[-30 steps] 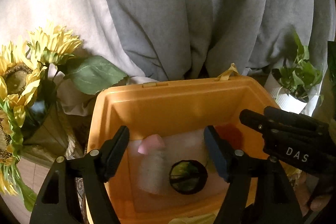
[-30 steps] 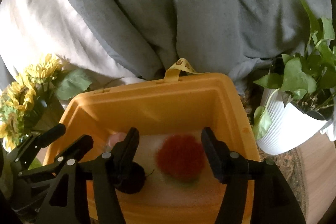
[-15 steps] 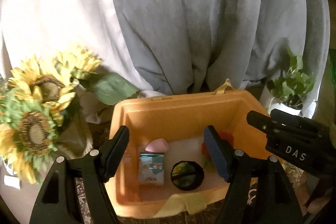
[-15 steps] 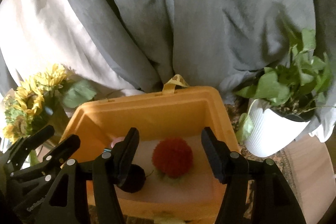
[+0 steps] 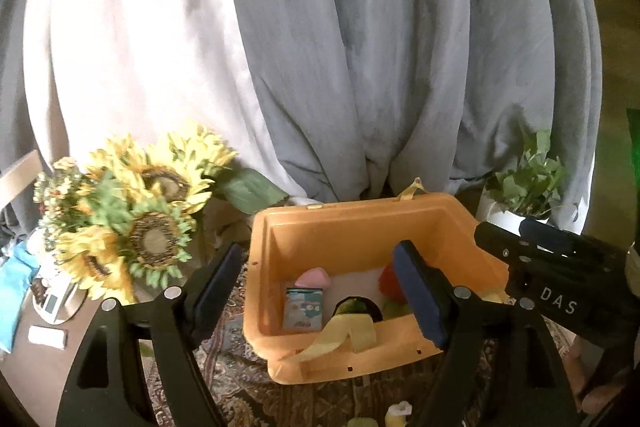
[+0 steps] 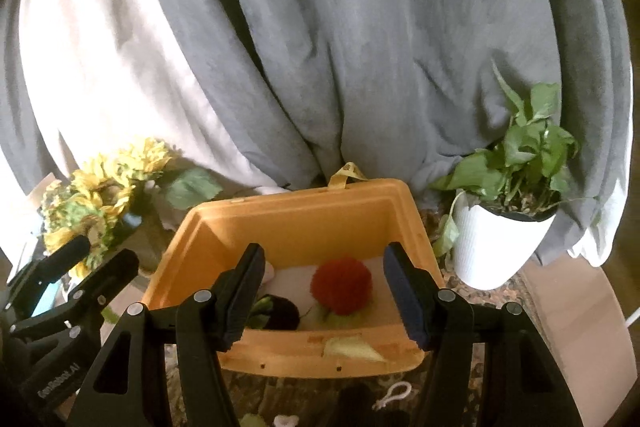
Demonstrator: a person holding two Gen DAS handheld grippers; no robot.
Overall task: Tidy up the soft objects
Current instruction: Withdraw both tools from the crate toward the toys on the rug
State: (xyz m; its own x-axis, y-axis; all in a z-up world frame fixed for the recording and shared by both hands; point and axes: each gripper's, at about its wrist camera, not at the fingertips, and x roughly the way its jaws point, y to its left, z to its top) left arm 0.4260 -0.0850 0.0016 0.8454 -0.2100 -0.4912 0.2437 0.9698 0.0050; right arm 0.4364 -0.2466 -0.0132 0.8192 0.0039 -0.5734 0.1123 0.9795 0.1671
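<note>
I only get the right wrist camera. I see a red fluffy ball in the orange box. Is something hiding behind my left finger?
Observer: Yes. The left wrist view shows a small blue packet with a cartoon picture on it, lying on the floor of the orange box.
Operator: And that pale bit peeking out by my finger?
Observer: That is a pink soft thing. It sits just behind the packet, nearer the back wall.
</note>
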